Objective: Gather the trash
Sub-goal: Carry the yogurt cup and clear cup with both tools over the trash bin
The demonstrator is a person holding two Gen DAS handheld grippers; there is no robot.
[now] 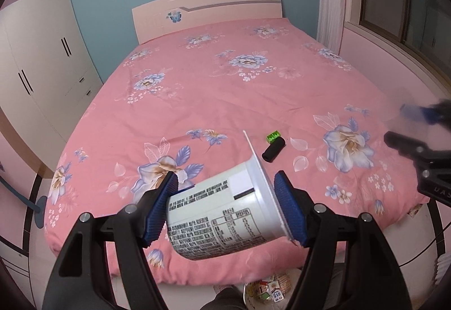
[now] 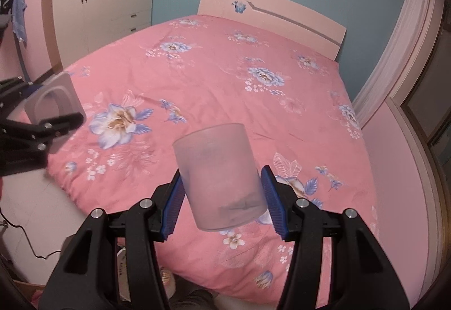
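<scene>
My left gripper (image 1: 225,208) is shut on a white tub (image 1: 220,222) with black print. The tub is tilted, its wide rim against the right pad, and it hangs over the foot of the pink floral bed (image 1: 225,90). A frosted translucent cup (image 2: 222,177) hangs above the bed, with my right gripper (image 2: 222,197) shut on it. The left gripper (image 2: 42,126) and the white tub (image 2: 53,104) also show at the left edge of the right wrist view. A small green piece (image 1: 272,137) and a black cylinder (image 1: 273,150) lie on the bedspread.
A bin (image 1: 267,293) holding wrappers stands on the floor below the bed's foot. The right gripper (image 1: 417,141) shows blurred at the right edge. White wardrobes (image 1: 42,62) stand to the left, the headboard (image 1: 208,11) is at the far end, and a cable (image 2: 28,239) lies on the floor.
</scene>
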